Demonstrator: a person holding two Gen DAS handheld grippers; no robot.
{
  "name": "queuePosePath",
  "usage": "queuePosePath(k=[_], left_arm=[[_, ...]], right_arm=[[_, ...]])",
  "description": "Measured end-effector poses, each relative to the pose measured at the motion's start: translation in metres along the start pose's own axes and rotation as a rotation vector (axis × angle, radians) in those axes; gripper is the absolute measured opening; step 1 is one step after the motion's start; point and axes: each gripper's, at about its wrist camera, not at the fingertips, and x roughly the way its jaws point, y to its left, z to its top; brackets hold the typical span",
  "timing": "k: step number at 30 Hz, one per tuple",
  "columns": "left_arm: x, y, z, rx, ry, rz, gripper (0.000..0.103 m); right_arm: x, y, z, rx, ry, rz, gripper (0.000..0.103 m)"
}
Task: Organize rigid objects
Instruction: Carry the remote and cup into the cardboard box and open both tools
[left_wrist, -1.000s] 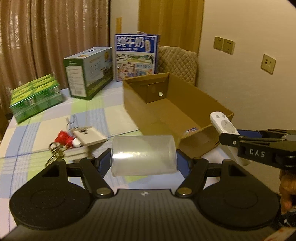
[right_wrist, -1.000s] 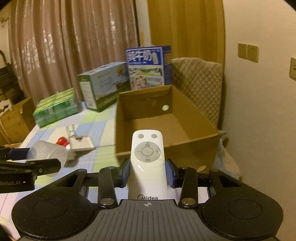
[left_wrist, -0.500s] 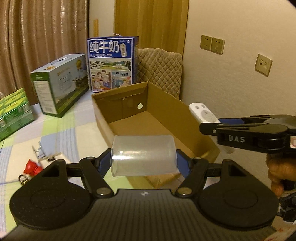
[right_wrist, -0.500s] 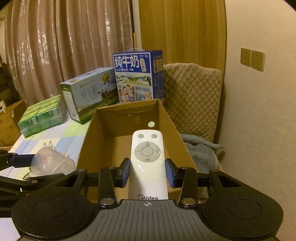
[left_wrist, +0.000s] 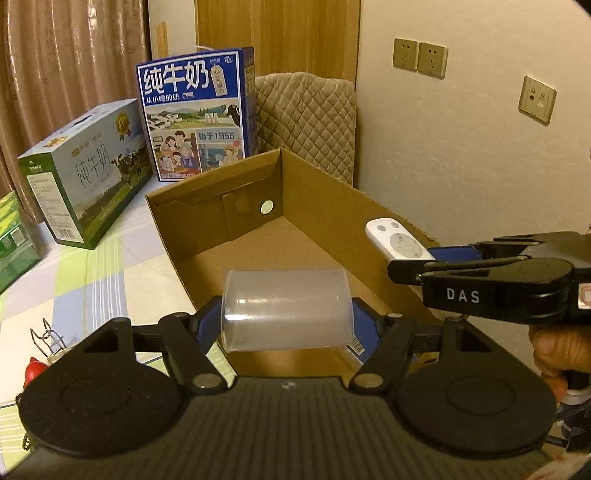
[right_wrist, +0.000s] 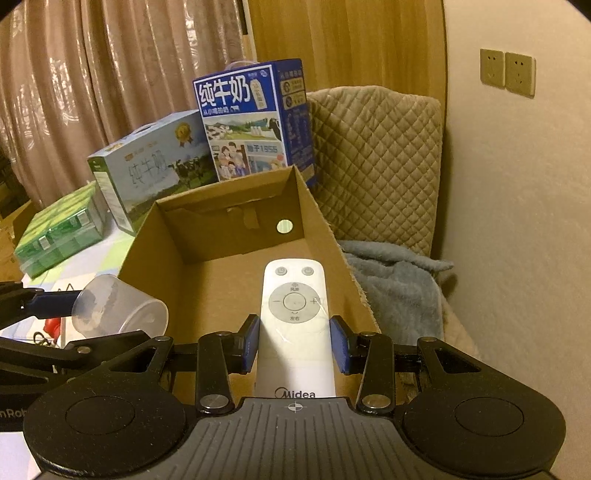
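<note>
Holding a clear plastic cup (left_wrist: 286, 308) sideways in my left gripper (left_wrist: 287, 321), the blue pads pressing on its rim end and its base, I have it poised over the near edge of the open cardboard box (left_wrist: 321, 206). My right gripper (right_wrist: 294, 345) is clamped partway closed on a white remote (right_wrist: 294, 314), its button end pointing over the box interior, above the floor of the box. The box sits on the desk (left_wrist: 92, 266) with its far wall against two milk cartons. My worry is the cup: it is thin, smooth and held only end to end, so I judge a squeeze could buckle it or a tilt could let it slip out and roll off the desk instead of landing inside. The two grippers are also close together, so releasing both at once risks them knocking, or the remote dropping flat onto the cup. The remote could also strike the box's right wall, which it is just beside. Readable text: "Midea" on the remote's lower end, "DAS" on the side of the right gripper in the left view, "纯牛奶" and "1956" on the blue milk carton (left_wrist: 195, 114), and "纯牛奶" again on the grey-green carton (left_wrist: 88, 170).
</note>
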Motion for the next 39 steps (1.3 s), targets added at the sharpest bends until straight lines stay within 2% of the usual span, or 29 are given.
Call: queuePosePath(k=[6,9,17,25,36,39], left_arm=[[0.008,0.000,0.003,0.006,0.014,-0.009,0.068],[0.009,-0.001,0.007,0.017,0.008,0.004,0.074],[-0.014,0.023,0.004,-0.079,-0.025,0.038,0.074],[-0.035,0.044,-0.008,-0.125,-0.037,0.083,0.074],[-0.046,0.058,-0.026,-0.177,-0.033,0.083,0.074],[-0.049,0.062,-0.030,-0.190,-0.031,0.089,0.074]], right_arm=[[0.005,-0.002,0.000,0.009,0.005,0.001,0.038],[0.004,-0.001,-0.001,0.012,0.004,0.003,0.038],[0.003,0.001,0.002,0.015,0.005,0.013,0.038],[0.006,0.012,0.003,0.017,0.018,0.035,0.038],[0.016,0.025,0.003,0.027,0.031,0.051,0.038],[0.016,0.024,0.005,0.049,0.012,0.076,0.038]])
